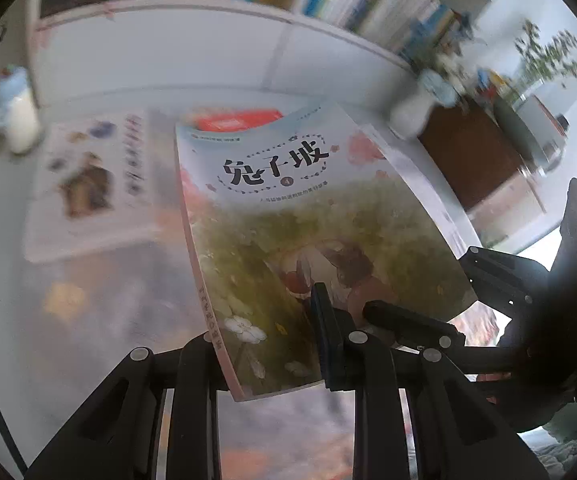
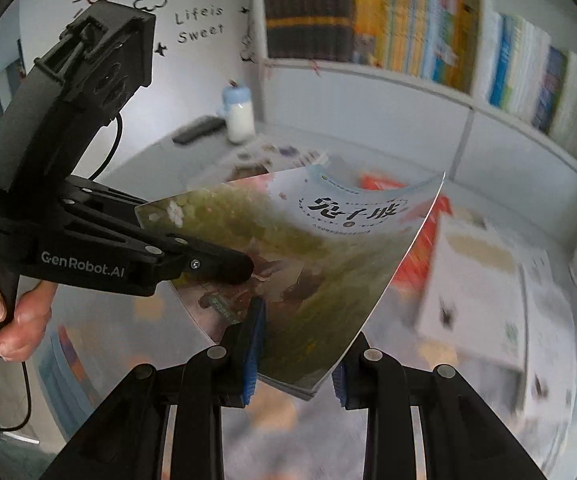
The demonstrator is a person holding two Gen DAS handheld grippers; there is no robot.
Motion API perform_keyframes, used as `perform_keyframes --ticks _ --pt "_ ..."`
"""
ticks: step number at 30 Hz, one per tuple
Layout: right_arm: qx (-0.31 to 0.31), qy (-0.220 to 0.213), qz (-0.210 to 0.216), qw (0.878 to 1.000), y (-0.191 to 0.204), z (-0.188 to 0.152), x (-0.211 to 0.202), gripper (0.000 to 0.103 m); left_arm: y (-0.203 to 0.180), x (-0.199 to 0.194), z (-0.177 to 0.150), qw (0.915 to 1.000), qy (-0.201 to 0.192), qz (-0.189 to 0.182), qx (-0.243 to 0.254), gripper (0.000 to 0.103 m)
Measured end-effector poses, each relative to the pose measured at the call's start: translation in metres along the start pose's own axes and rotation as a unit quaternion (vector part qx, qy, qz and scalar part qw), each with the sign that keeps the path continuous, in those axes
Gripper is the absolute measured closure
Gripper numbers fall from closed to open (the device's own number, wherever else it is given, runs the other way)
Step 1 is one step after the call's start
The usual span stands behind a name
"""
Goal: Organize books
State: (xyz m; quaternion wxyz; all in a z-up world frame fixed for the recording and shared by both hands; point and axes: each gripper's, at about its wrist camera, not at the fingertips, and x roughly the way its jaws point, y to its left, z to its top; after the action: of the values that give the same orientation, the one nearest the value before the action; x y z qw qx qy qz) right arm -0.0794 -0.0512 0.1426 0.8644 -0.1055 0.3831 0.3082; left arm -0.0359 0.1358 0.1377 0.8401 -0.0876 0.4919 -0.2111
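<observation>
A thin picture book (image 1: 288, 216) with a meadow cover and black Chinese title is held in the air above the table. It also shows in the right wrist view (image 2: 328, 248), bent. My left gripper (image 1: 280, 344) is shut on its lower edge; its finger (image 2: 216, 266) lies on the cover. My right gripper (image 2: 296, 364) has its jaws around the book's near corner and seems shut on it; its finger (image 1: 408, 320) touches the cover from the right.
On the glass table lie a white book with an animal picture (image 1: 88, 184), a red book (image 1: 236, 120), and white books (image 2: 476, 288). A milk bottle (image 2: 238, 112) and remote (image 2: 196, 130) stand at the back. A bookshelf (image 2: 408, 24) full of books stands behind.
</observation>
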Motion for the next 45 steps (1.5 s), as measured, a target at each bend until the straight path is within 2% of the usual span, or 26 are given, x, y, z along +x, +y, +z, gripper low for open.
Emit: perform_keyframes --ticks 5,8,13,17,21,27,29,33,34,37,40,41,45 --pt "-0.021 -0.017 0.012 1.000 0.030 0.058 0.045 0.075 0.069 -0.017 0.022 0.9990 -0.030 0.018 -0.026 0.082" --pt "-0.018 -0.012 0.027 0.999 0.044 0.084 0.076 0.074 0.107 -0.013 0.032 0.9982 -0.032 0.027 -0.042 0.082" --pt "-0.002 0.003 0.042 0.999 0.060 0.111 0.128 0.074 0.155 -0.003 0.041 0.9971 -0.032 0.028 -0.063 0.082" --pt "0.010 0.020 0.043 0.999 0.062 0.125 0.164 0.074 0.184 0.016 0.045 0.9961 -0.026 0.011 -0.083 0.082" --pt "0.030 0.033 0.046 0.998 0.048 0.132 0.190 0.074 0.199 0.031 0.047 0.9945 -0.025 -0.012 -0.101 0.082" --pt "0.046 0.053 0.049 0.996 0.035 0.136 0.217 0.073 0.222 0.044 0.045 0.9901 -0.021 -0.025 -0.137 0.079" --pt "0.063 0.055 0.051 0.995 0.031 0.130 0.220 0.073 0.234 0.042 0.040 0.9865 -0.028 -0.032 -0.158 0.077" --pt "0.095 0.074 0.060 0.991 0.024 0.122 0.235 0.073 0.264 0.031 0.030 0.9739 -0.050 -0.057 -0.214 0.075" --pt "0.099 0.072 0.061 0.991 0.025 0.121 0.237 0.073 0.268 0.028 0.028 0.9717 -0.055 -0.058 -0.222 0.075" --pt "0.103 0.070 0.060 0.990 0.026 0.122 0.237 0.071 0.272 0.027 0.028 0.9727 -0.054 -0.039 -0.222 0.075" --pt "0.108 0.071 0.063 0.990 0.026 0.122 0.236 0.071 0.271 0.030 0.028 0.9707 -0.052 -0.045 -0.230 0.074" --pt "0.112 0.074 0.065 0.989 0.025 0.121 0.236 0.070 0.269 0.031 0.028 0.9714 -0.049 -0.038 -0.229 0.074" --pt "0.106 0.087 0.061 0.989 0.026 0.120 0.228 0.050 0.262 0.026 0.032 0.9747 -0.052 -0.015 -0.217 0.074"
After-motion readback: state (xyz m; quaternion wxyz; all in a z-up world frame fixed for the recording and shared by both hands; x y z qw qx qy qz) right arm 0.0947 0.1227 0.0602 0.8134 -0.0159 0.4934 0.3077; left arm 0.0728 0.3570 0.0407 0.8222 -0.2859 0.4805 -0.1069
